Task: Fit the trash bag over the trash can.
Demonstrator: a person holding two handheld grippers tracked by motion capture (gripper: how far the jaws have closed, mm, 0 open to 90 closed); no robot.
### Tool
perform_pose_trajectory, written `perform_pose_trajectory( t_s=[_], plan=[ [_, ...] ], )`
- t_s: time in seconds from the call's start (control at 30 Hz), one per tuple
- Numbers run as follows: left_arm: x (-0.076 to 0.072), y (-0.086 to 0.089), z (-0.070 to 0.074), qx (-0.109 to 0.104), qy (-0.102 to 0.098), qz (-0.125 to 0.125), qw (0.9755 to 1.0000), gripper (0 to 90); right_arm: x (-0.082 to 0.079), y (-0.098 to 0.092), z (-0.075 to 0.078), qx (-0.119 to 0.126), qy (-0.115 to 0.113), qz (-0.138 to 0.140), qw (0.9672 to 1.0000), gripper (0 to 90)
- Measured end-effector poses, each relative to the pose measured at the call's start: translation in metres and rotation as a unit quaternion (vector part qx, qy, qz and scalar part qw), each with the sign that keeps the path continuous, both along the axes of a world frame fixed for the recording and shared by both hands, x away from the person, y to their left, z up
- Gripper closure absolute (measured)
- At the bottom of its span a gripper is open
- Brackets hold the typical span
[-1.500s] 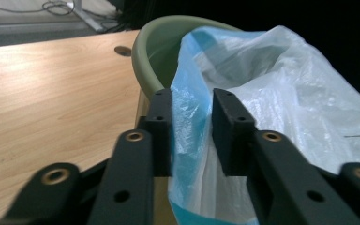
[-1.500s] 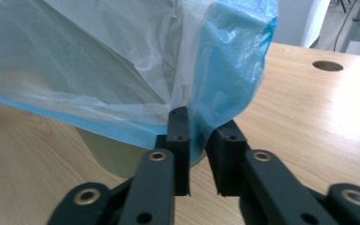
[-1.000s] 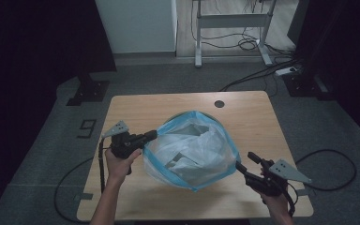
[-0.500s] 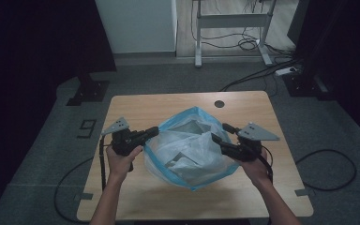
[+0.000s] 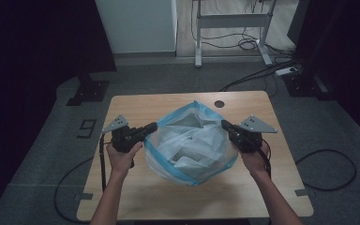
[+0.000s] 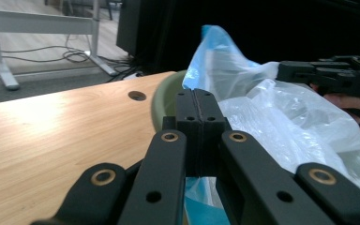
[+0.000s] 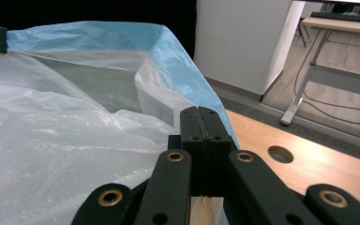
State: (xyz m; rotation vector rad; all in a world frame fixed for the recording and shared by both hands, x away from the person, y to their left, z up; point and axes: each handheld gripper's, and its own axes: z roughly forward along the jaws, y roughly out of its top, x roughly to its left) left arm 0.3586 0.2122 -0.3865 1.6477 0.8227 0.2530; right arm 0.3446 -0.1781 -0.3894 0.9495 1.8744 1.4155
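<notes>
Plastic bag (image 5: pixel 192 143), a big see-through one with a blue rim, sat in the middle of the wooden worktop (image 5: pixel 136 192) in the high view, mouth pulled wide and facing up, with crumpled clear film bunched inside. The left tool (image 5: pixel 151 127) was at the bag's left rim and the right tool (image 5: pixel 225 125) at its right rim, each held in a hand coming up from the bottom edge, so the bag was stretched between the two. A small round hole (image 5: pixel 219 103) sat in the worktop just beyond the bag, and cables (image 5: pixel 243 44) lay on the floor past the far edge. In the left gripper view the left tool (image 6: pixel 198 101) had its jaws pressed flat together, with blue film coming out below them, so it looked clamped on the bag's rim (image 6: pixel 211 47). A pale green bowl-like edge (image 6: pixel 166 101) peeked out under the bag right beside the jaws, can't really tell what it was. The other tool (image 6: pixel 304 70) showed across the bag at the right of that view. In the right gripper view the right tool (image 7: pixel 200 124) had just been closing and its jaws were tight together right at the blue rim (image 7: pixel 178 56), with film bunched at their base, so it seemed pinched on the bag too. White crinkly film took up the left half there, and the bare worktop (image 7: pixel 309 173) ran off to the right.
</notes>
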Motion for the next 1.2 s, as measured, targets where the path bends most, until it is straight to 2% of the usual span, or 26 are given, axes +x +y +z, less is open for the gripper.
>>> perform_pose_trajectory(
  t_s=[0.2,0.27,0.3,0.37,0.57,0.7,0.77,0.93,1.2],
  plan=[
    [0.020,-0.002,-0.004,0.011,0.026,0.024,0.9993,89.9,0.022,-0.003,0.006,0.002,-0.005,-0.023,0.9997,88.7],
    [0.027,-0.003,-0.008,0.016,0.047,0.037,0.9981,89.9,0.030,-0.002,0.004,0.002,-0.005,-0.030,0.9995,88.7],
    [0.031,-0.003,-0.011,0.016,0.062,0.041,0.9971,89.9,0.035,-0.002,0.002,0.004,0.000,-0.035,0.9994,88.7],
    [0.036,-0.002,-0.016,0.018,0.075,0.047,0.9959,89.9,0.044,-0.002,-0.004,0.009,0.012,-0.041,0.9991,88.7],
    [0.045,-0.004,-0.025,0.029,0.086,0.051,0.9946,89.9,0.061,-0.002,-0.024,0.008,0.033,-0.033,0.9989,88.8],
    [0.050,-0.009,-0.032,0.055,0.106,0.059,0.9910,89.9,0.070,-0.002,-0.034,0.014,0.059,-0.028,0.9978,88.8],
    [0.049,-0.010,-0.036,0.065,0.111,0.060,0.9899,89.9,0.072,0.000,-0.040,0.015,0.066,-0.024,0.9974,88.8],
    [0.044,-0.007,-0.045,0.066,0.122,0.056,0.9887,89.9,0.070,-0.001,-0.051,0.014,0.095,-0.023,0.9951,88.8],
    [0.034,-0.002,-0.055,0.054,0.133,0.049,0.9885,89.9,0.058,-0.012,-0.064,0.034,0.108,-0.017,0.9935,88.0]
  ],
)
